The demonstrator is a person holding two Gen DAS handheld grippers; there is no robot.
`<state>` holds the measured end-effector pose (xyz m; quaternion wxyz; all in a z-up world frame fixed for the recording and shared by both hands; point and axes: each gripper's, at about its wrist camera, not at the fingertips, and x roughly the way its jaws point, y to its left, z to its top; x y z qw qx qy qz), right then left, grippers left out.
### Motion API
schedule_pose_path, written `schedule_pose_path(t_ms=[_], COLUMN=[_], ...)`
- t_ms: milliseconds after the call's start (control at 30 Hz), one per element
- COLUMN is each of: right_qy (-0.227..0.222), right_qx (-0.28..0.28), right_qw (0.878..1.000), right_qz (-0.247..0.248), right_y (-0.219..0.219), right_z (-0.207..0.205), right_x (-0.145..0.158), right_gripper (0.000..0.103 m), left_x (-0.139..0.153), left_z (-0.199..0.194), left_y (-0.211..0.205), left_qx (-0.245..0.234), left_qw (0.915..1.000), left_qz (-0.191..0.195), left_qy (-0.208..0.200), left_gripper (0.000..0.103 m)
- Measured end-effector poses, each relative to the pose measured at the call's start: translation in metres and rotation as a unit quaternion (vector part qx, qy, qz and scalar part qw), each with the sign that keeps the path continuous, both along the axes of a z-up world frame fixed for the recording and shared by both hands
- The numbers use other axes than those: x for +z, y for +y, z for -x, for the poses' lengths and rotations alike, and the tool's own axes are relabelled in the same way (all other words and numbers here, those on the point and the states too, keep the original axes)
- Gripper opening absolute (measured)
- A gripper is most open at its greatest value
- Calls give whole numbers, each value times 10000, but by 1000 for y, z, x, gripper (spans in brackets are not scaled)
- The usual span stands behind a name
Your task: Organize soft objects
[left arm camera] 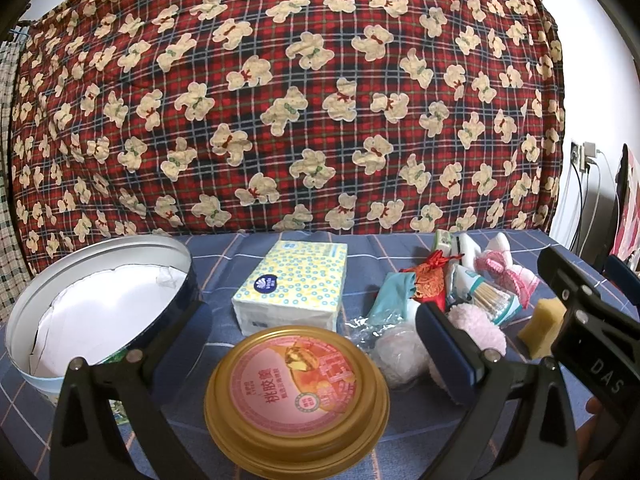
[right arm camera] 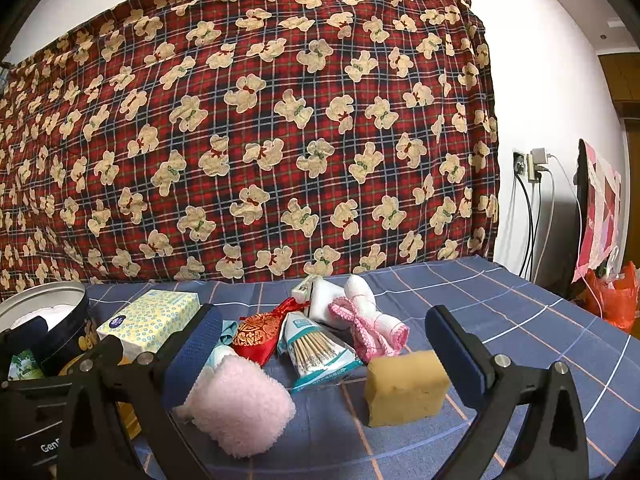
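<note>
Landmark: yellow sponge on the blue checked tablecloth. Bare cloth runs right of it to the table edge. Right gripper spread wide, empty, straddling sponge and pink fluffy cloth. Left gripper equally wide, empty, well left of the sponge, over a gold lid reading 桃胶羹. Farther left, open round tin, white-lined. Tissue pack behind the lid.

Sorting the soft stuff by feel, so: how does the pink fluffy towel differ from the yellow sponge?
The pink fluffy towel is shaggy and rolled into a rounded bundle; the yellow sponge is a pitted, flat-sided block. The towel lies beside the right tongs' left finger, the sponge nearer the right finger. Both rest loose on the blue checked cloth, ungripped.
</note>
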<state>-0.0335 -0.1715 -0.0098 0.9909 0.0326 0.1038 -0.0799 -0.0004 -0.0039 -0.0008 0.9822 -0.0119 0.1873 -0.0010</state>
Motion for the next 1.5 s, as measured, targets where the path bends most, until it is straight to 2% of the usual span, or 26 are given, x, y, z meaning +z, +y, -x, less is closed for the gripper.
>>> schedule_pose_path(t_ms=[1000, 1133, 1267, 1400, 1500], right_qy=[40, 88, 101, 385, 682], right_qx=[-49, -68, -229, -358, -448], right_qw=[10000, 9998, 9997, 9985, 9967], right_qz=[-51, -139, 56, 157, -33], right_y=[-3, -13, -32, -70, -106], right_z=[0, 0, 7, 12, 15], right_x=[-4, 0, 1, -3, -6], right_gripper=[103, 103, 103, 103, 103], left_x=[-3, -4, -6, -7, 0], left_z=[-2, -2, 2, 10, 11], left_y=[4, 3, 4, 0, -15], left_qx=[-1, -21, -235, -596, -809], left_qw=[10000, 10000, 9997, 9981, 9966], left_qz=[-14, -71, -55, 92, 59], left_qy=[35, 41, 36, 86, 137], left_gripper=[103, 103, 103, 103, 103])
